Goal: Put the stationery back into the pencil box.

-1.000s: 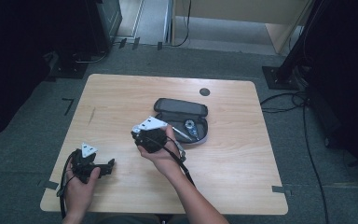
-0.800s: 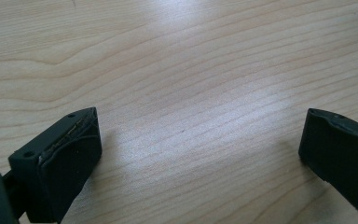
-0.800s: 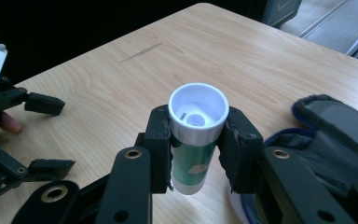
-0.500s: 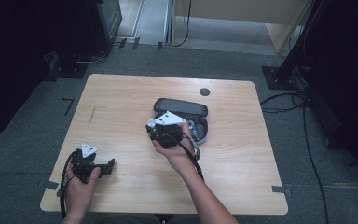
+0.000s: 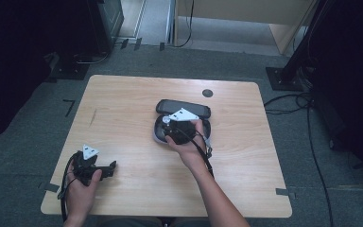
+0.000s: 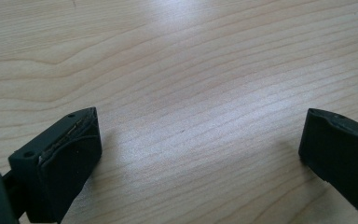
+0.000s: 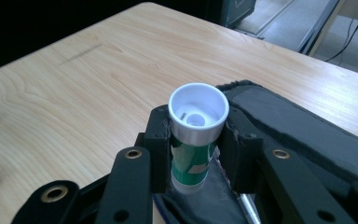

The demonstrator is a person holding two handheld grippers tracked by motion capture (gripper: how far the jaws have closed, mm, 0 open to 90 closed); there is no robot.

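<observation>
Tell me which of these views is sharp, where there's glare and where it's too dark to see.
High view: soft overall, black at both side edges, the case hard to read. Left gripper view: bright sheen on the table, jaws crisp. Right gripper view: the right gripper holds a sharp, evenly lit green tube; upper left corner falls dark.

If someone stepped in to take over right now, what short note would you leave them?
Right gripper: shut on a green tube with a white cap, cap toward the camera, held over the open dark pouch.
Left gripper: open, nothing between its jaws, low over the bare wooden table near the front left corner.
Done: tube picked up and brought to the pouch.
Left: probably lower the tube into the pouch beside the pen-like item, release, then close the pouch.
</observation>
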